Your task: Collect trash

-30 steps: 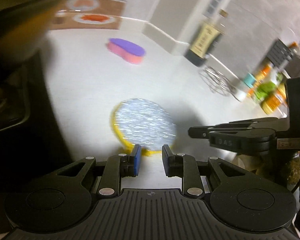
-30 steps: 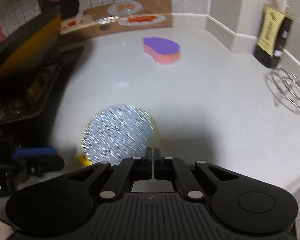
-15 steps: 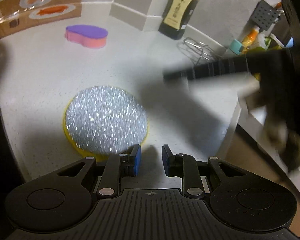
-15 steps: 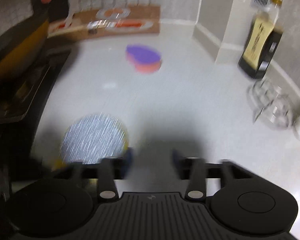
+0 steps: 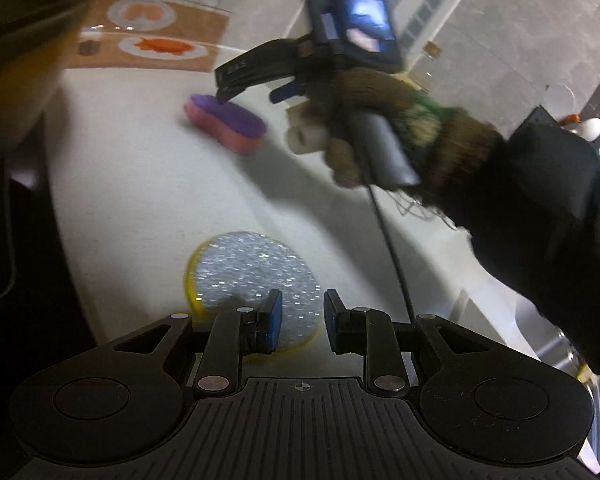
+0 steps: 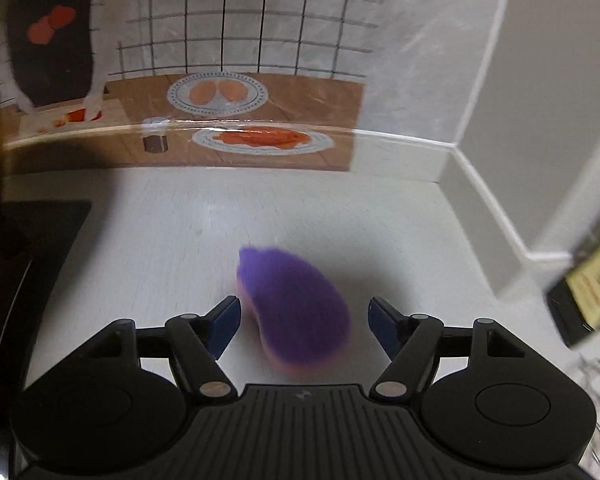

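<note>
While my right tongs [image 6: 302, 322] hang over the white counter [image 6: 148, 264], their 2 blue-padded jaws have just been opening and now stand wide on either side of the sponge [image 6: 296, 312], purple on top and pink underneath. The sponge lies flat on the counter between the jaws, and neither pad touches it. Behind it a wall print [image 6: 236, 120] shows 2 plates of food on a wooden board, and a dark bottle [image 6: 588, 284] with a yellow label stands at the right edge.

My left tongs [image 5: 298, 320] are parted by a narrow gap with nothing between the pads, and they hang over the near edge of the scourer [image 5: 256, 276], a round silver pad on a yellow base that rests on the counter. I cannot tell whether the pads touch it. From this side the sponge [image 5: 226, 124] lies well beyond the scourer, toward the wall. My right hand [image 5: 360, 120], in a brown knit glove with a black sleeve [image 5: 540, 208] behind it, holds the right tongs [image 5: 228, 88] above and just beside the sponge, and a thin black cable [image 5: 392, 248] trails down from the grip. A dark stove edge [image 5: 24, 280] borders the counter at left.
</note>
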{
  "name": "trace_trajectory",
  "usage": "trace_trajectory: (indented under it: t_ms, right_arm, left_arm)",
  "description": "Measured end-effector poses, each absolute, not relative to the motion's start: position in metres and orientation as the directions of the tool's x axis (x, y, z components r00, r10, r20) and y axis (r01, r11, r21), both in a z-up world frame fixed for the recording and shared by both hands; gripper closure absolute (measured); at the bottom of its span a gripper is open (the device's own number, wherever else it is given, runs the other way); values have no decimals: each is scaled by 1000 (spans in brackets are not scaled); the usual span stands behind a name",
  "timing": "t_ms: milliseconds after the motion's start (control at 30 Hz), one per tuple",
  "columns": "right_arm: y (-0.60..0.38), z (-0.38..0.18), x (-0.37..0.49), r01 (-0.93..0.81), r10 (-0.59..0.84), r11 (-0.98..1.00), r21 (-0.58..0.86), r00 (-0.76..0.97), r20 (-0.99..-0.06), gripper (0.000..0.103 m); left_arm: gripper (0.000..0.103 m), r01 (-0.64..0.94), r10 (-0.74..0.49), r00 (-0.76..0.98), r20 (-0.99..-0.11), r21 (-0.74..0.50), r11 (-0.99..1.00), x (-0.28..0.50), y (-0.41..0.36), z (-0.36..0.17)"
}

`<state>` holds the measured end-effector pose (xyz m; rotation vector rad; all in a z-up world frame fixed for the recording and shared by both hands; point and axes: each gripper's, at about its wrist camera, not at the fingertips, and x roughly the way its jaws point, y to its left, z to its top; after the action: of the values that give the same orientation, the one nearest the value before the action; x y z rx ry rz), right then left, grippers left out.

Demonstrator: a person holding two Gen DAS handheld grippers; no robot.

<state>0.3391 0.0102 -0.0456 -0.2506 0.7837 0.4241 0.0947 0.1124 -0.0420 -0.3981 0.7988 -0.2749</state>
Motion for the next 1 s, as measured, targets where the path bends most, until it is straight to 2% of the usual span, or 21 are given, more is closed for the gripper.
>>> trace_trajectory:
  t_ms: [233, 533, 800, 1000]
  right_arm:
    - [54, -84, 379, -475, 189, 867, -151, 593, -783, 32]
    - [43, -85, 363, -477, 151, 858, -191, 588, -794, 37]
    - [-32, -54, 268, -448, 249, 894, -26, 542, -803, 37]
    - [-95, -53, 180, -370, 233, 929, 19, 544, -806, 37]
  left_arm:
    - [77, 53, -369, 666, -648, -452, 891, 88, 123, -43]
    - [77, 65, -386, 664, -641, -464, 883, 85, 124, -42]
    - [77, 41, -364, 651, -666, -449, 893, 94, 116, -48]
    - [77, 12, -335, 640, -692, -427, 904, 100, 111, -55]
